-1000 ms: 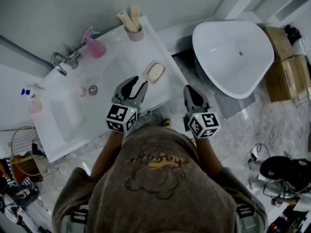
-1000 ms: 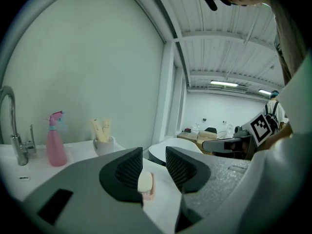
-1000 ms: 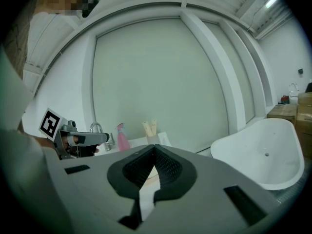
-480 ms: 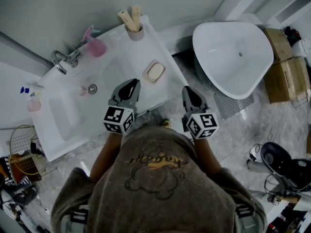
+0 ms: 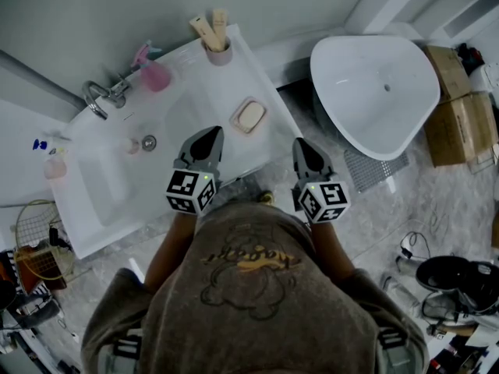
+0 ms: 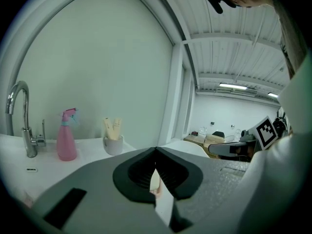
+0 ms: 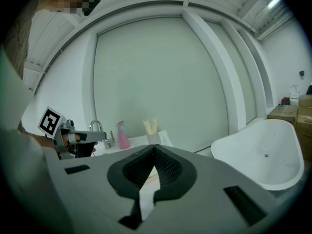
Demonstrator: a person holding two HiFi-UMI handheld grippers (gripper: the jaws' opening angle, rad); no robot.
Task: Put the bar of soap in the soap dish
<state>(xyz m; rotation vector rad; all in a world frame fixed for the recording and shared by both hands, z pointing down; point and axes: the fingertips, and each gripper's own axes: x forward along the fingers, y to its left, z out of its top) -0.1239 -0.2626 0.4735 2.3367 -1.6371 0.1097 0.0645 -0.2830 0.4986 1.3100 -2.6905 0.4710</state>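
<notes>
A cream bar of soap (image 5: 250, 115) lies in a pink soap dish (image 5: 235, 121) on the white washstand's right part. My left gripper (image 5: 209, 135) hovers over the stand's front edge, a little short and left of the dish. Its jaws have just been closing and now stand shut with nothing between them. In the left gripper view its tips (image 6: 156, 152) meet, and the soap (image 6: 154, 180) shows through the slit below. My right gripper (image 5: 303, 145) hangs shut and empty past the stand's right corner, its tips (image 7: 155, 149) together.
A chrome faucet (image 5: 97, 100), a pink spray bottle (image 5: 152, 75) and a cup of tubes (image 5: 217, 49) stand along the washstand's back. The basin drain (image 5: 149, 142) is left of my left gripper. A white bathtub (image 5: 374, 92) and cardboard boxes (image 5: 460, 107) are on the right.
My left gripper's jaws were spread wide a second ago and are now shut on nothing; the gripper drew back slightly from the dish. The right gripper and the soap stayed put.
</notes>
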